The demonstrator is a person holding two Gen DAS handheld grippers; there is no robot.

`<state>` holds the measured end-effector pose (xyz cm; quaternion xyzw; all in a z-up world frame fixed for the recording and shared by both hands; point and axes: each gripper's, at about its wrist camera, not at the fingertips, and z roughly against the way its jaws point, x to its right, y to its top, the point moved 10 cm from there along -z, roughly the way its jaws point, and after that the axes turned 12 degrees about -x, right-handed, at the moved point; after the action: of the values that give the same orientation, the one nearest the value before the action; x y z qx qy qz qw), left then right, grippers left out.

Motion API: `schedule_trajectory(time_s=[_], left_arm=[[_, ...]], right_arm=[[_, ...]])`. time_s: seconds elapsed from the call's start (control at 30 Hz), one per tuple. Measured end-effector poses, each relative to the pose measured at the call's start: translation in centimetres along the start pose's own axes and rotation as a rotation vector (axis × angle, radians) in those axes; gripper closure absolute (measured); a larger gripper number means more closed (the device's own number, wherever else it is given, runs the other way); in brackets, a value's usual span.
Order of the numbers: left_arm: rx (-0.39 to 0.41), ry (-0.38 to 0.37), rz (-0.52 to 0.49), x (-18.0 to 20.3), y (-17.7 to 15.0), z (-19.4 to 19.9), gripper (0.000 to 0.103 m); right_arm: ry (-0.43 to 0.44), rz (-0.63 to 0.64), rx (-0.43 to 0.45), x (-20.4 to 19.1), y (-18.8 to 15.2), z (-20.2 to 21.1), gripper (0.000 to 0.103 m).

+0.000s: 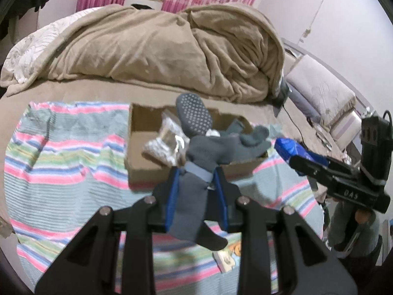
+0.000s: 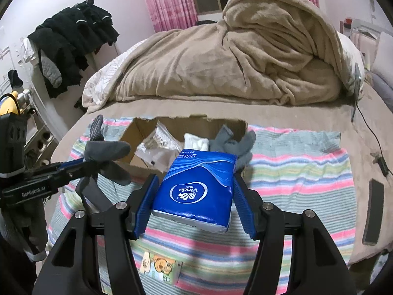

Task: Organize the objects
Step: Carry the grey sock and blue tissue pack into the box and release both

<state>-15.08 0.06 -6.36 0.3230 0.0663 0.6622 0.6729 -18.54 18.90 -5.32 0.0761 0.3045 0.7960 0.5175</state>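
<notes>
My left gripper [image 1: 194, 178] is shut on a pair of grey socks [image 1: 194, 196] with a dotted sole, held above the striped towel [image 1: 61, 152]. In the right wrist view the same left gripper [image 2: 94, 163] carries the grey socks [image 2: 108, 151] at the left. My right gripper [image 2: 195, 178] is shut on a blue Vinda tissue pack [image 2: 196, 189]; the left wrist view shows that pack [image 1: 286, 147] at the right. Just beyond both stands an open cardboard box [image 2: 221, 125], [image 1: 152, 174] holding a clear plastic bag [image 2: 157, 145], a white sock [image 2: 196, 142] and more grey socks [image 2: 235, 145].
A rumpled beige blanket [image 2: 221, 61] fills the far half of the bed. A black phone [image 2: 373, 206] and a cable lie on the bed at the right. A small cartoon-printed pack [image 2: 159, 268] rests on the towel near me. Black clothes [image 2: 73, 44] hang at the left.
</notes>
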Motion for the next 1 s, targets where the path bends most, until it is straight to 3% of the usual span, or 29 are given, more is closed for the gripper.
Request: schedule_trajectory(time_s=[0.33,0.67,1.0], left_arm=[[0.042,0.043,-0.006,-2.1,3.6,-0.1,0.074],[0.087,0.137,0.011,-4.4,6.3,-1.6,0.074],[0.050,0.236,0.032,-7.3,7.4,-6.0,0.074]], right_arm=[[-0.019,0.023,0.035,-0.1,2.8,0.2,0.040],[-0.025,0.024,0.045,0.7,5.5,-1.5,0.040],[-0.023,0.035,0.010,1.3,6.6,-4.8,0.040]])
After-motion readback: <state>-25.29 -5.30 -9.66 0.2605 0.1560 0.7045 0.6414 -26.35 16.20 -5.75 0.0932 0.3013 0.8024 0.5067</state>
